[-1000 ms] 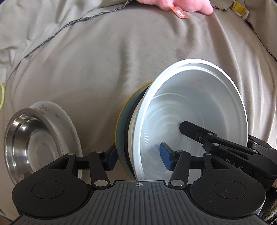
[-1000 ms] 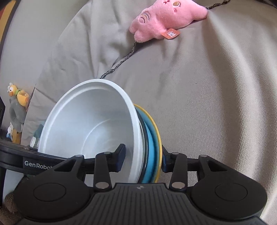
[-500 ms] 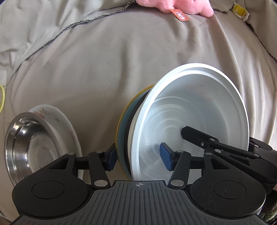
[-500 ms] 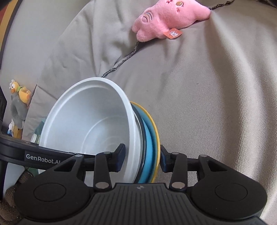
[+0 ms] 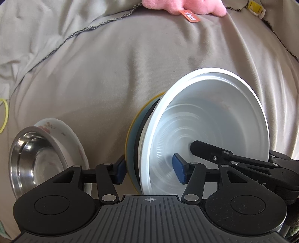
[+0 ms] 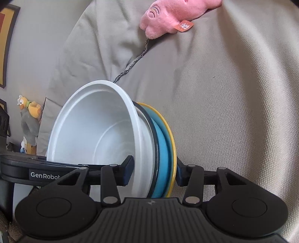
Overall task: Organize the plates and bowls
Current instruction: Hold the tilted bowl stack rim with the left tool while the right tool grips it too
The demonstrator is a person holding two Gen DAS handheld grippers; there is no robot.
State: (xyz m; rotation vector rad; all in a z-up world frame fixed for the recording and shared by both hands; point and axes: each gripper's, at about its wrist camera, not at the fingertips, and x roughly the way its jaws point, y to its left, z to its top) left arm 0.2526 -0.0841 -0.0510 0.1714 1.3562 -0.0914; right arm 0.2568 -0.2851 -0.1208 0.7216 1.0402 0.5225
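A nested stack of dishes stands on edge between both grippers: a white bowl (image 5: pixel 211 123) in front, then a dark-rimmed dish, a blue plate (image 6: pixel 162 147) and a yellow-rimmed plate (image 6: pixel 171 134). My left gripper (image 5: pixel 149 169) is shut on the stack's rim, one pad inside the white bowl, one behind the yellow plate. My right gripper (image 6: pixel 155 171) clamps the same stack (image 6: pixel 104 134) from the opposite side. A steel bowl (image 5: pixel 31 158) rests in a white floral plate (image 5: pixel 61 130) at the lower left of the left wrist view.
Everything is over a beige fabric-covered cushion (image 5: pixel 112 71). A pink plush toy (image 6: pixel 172 16) lies at the far edge, also in the left wrist view (image 5: pixel 183 7). A dark cord (image 5: pixel 74 35) runs across the fabric. Plush figures (image 6: pixel 29 119) stand at the left.
The stack and both grippers have shifted slightly; the pink toy sits a little lower in the left view and higher in the right view. Both grips are unchanged.
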